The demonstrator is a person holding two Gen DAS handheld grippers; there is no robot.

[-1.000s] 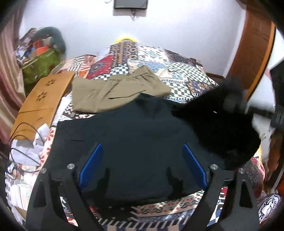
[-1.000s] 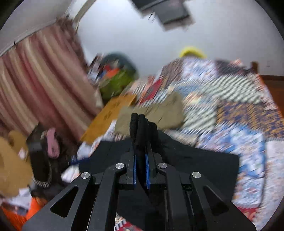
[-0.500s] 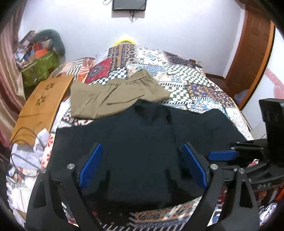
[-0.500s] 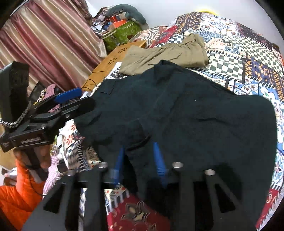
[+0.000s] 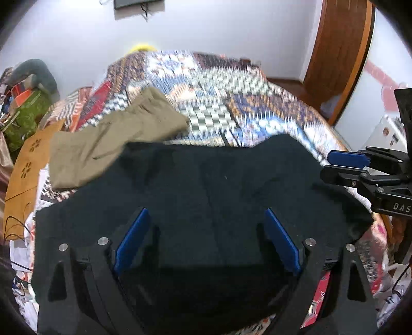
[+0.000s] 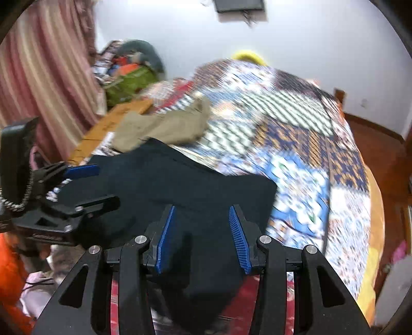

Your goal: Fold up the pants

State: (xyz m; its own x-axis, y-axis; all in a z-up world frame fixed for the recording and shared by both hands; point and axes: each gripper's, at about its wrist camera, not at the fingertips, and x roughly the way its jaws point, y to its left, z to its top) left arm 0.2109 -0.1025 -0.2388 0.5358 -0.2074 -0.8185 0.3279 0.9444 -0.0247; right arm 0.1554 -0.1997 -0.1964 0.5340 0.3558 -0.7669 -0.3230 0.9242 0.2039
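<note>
Hovering over the black pants (image 5: pixel 206 185) spread on the quilted bed (image 5: pixel 257 108), the left hand-held gripper (image 5: pixel 206 239) gapes empty; the right hand-held gripper (image 6: pixel 200 237), jaws just opened, grips nothing, probably poised for the next fold. Khaki pants (image 5: pixel 110 139) lie at ten o'clock.

Patchwork bedspread (image 5: pixel 231 108) covers the bed. Khaki trousers (image 5: pixel 108 139) crumpled near its left edge, wooden board (image 5: pixel 28 165) beside them. Striped curtain (image 6: pixel 43 72), green bag (image 6: pixel 128 82), wall screen (image 6: pixel 239 5), wooden door (image 5: pixel 340 43).
</note>
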